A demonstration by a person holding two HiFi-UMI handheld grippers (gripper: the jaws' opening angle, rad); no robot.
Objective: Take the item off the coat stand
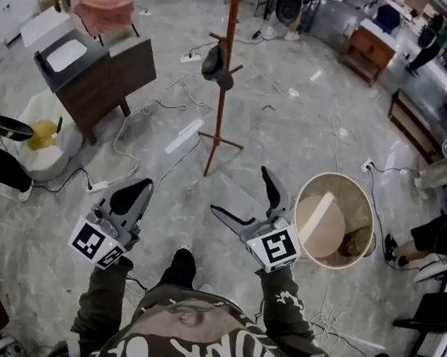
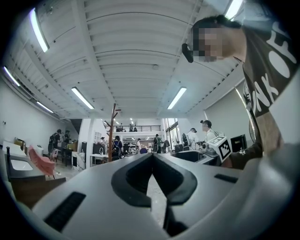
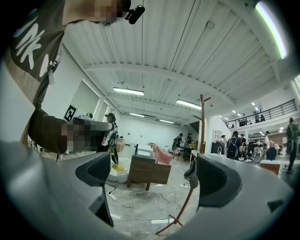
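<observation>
**Claws, two.**
- My left claw (image 1: 139, 191): jaws pressed together, holding nothing.
- My right claw (image 1: 240, 191): jaws wide apart, with only open floor between them.

**Task thing, one.** A dark, cap-like item (image 1: 213, 61) hangs on a peg of the coat stand (image 1: 219, 107). It is ahead of both claws and well apart from them. In the right gripper view it shows just beside one jaw of my right claw.

**Hazards, as I judge them.**
- The stand is a slim pole on a small foot. Pulling the item sideways, instead of lifting it clear of the upturned peg, could tip the stand over.
- Loose cables (image 1: 117, 146) lie on the floor ahead of my left claw. A foot could catch on them as I close in.
- The item looks soft, so a shallow pinch at its edge may let it slip and drop.

**Count.**
- Coat stand: one.
- Item on it: one.
- Round basket (image 1: 342, 176): one, just right of my right claw.
- Dark table (image 1: 109, 79): one, ahead and left of my left claw.
- Cables: several, not countable from here.
</observation>
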